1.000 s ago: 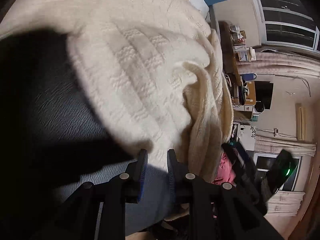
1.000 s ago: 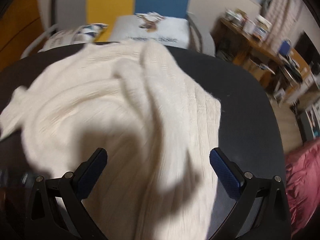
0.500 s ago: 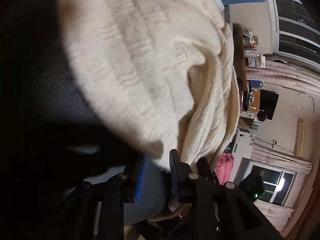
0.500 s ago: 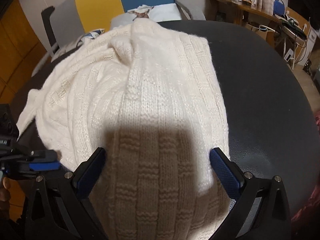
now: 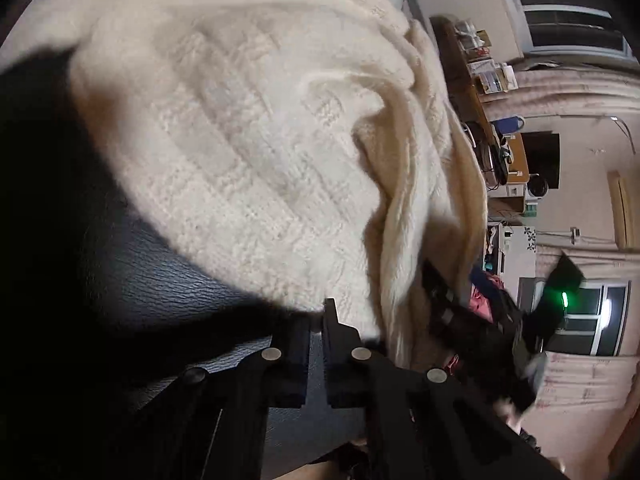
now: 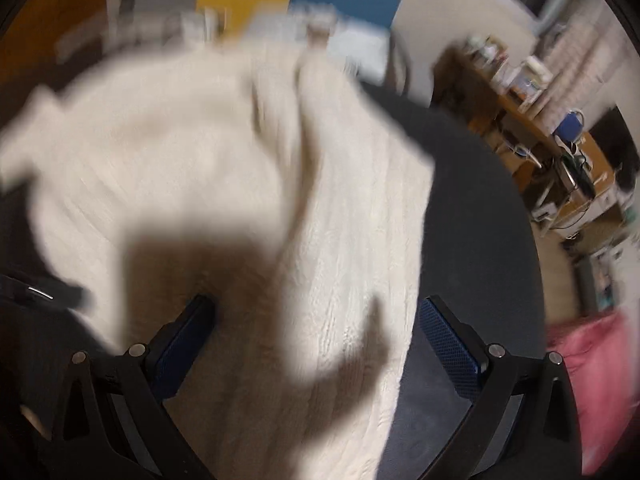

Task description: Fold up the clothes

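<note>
On the dark tabletop (image 6: 472,216) the cream knit sweater (image 5: 248,152), thick, soft and floppy, wants gripping at its edge, where the left gripper (image 5: 316,320) has just been closing its fingers, now pinched together at the hem, cloth between them unclear, while the right gripper (image 6: 316,320) stands wide above it.

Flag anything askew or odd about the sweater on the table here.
The cream sweater lies rumpled on the dark table, not flat: a raised ridge of bunched knit runs along one side, and one edge hangs past the table rim. No damage or spill shows. The right view is motion-blurred.
</note>
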The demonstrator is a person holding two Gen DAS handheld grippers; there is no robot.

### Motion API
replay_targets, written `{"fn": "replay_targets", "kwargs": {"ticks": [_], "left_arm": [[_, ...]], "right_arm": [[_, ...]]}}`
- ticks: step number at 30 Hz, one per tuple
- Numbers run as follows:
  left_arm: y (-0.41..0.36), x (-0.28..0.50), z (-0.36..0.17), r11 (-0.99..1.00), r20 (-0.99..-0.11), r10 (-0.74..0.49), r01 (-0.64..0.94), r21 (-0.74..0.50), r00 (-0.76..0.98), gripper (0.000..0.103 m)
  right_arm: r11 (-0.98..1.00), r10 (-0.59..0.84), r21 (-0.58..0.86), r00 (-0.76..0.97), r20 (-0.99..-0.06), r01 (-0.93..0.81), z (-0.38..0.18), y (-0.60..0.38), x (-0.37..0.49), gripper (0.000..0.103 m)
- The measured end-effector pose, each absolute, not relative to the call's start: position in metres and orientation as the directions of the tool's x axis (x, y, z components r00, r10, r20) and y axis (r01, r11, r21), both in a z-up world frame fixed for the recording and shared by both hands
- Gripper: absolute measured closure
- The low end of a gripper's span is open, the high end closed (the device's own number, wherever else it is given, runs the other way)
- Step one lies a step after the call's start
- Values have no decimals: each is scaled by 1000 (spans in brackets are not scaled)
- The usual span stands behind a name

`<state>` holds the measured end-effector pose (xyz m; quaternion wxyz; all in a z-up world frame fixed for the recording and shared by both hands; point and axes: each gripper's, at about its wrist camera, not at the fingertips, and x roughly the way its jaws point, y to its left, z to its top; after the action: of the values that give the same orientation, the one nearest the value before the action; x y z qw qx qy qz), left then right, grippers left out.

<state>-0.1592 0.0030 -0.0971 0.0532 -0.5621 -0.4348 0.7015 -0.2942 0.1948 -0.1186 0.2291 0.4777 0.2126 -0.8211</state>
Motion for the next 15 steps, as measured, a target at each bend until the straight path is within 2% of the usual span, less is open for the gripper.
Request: {"fn": "replay_targets", "kwargs": {"ticks": [2, 8, 9, 11, 12, 13, 15], "left_arm": [[-5, -156, -94, -642, -758, 541, 403, -652, -365, 100], [-23, -142, -91, -694, -777, 526, 354, -627, -344, 103], [-26, -139, -91, -700, -780, 523, 348, -623, -344, 103], [-36, -133, -98, -586, -705, 612, 393, -708, -358, 100], [-40, -130, -103, -514, -666, 644, 432, -741, -376, 92], [-44, -128, -108, -439, -627, 671, 469, -767, -396, 89], [-42, -127, -114, -412, -626, 663, 498, -763, -410, 87]], "right_arm": [[-814, -144, -123, -403, -904, 568, -130, 195, -307, 0], [-861, -64, -179, -450, -891, 477, -123, 220, -321, 0], [-877, -70, -153, -436, -897, 455, -126, 228, -325, 0], [-905, -101, -86, -407, -908, 417, -131, 241, -331, 0], [-913, -114, -62, -397, -911, 402, -130, 243, -333, 0], [-921, -124, -39, -387, -913, 387, -128, 246, -335, 0], [-933, -151, 3, -386, -910, 360, -118, 252, -335, 0]]}}
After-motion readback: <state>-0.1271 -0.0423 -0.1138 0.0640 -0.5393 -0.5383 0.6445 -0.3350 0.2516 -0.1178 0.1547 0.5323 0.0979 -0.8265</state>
